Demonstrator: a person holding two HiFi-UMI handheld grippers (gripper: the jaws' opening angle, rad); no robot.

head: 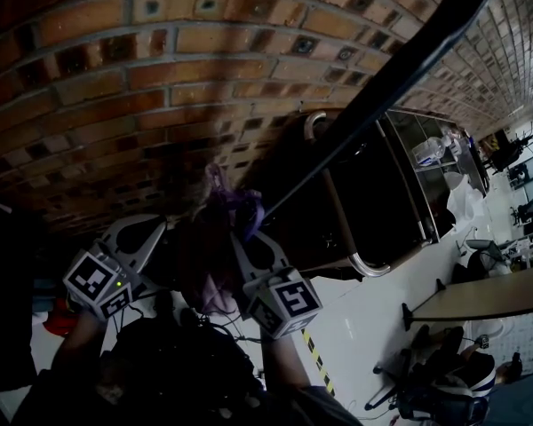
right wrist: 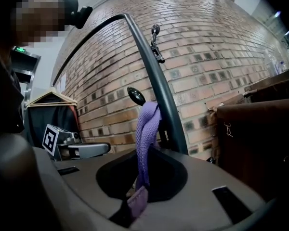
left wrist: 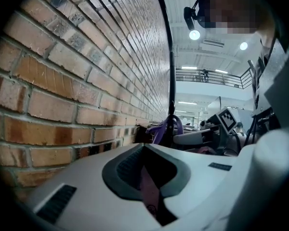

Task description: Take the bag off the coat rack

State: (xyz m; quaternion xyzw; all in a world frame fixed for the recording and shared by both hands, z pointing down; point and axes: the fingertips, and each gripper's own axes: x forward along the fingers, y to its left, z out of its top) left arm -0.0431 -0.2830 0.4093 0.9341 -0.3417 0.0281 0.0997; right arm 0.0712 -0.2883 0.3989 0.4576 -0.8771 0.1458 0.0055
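Observation:
A purple woven strap [right wrist: 147,129] of the bag hangs over a hook [right wrist: 136,96] on the dark curved coat rack pole [right wrist: 159,81]. It runs down into my right gripper [right wrist: 139,186], which is shut on it. In the head view the strap [head: 235,204] sits at the pole [head: 382,87], with the mauve bag [head: 209,278] hanging below, between both grippers. My left gripper [left wrist: 145,162] is shut on a fold of mauve bag fabric [left wrist: 148,189]. From above, the left gripper [head: 155,233] is left of the bag and the right gripper [head: 247,238] is right of it.
A brick wall [head: 115,87] stands close behind the rack. A chrome-railed dark stand [head: 338,211] is to the right, with a table [head: 489,295] and chairs [head: 426,380] beyond. A dark garment on a wooden hanger [right wrist: 48,100] hangs nearby, and a brown cabinet [right wrist: 260,138] sits right.

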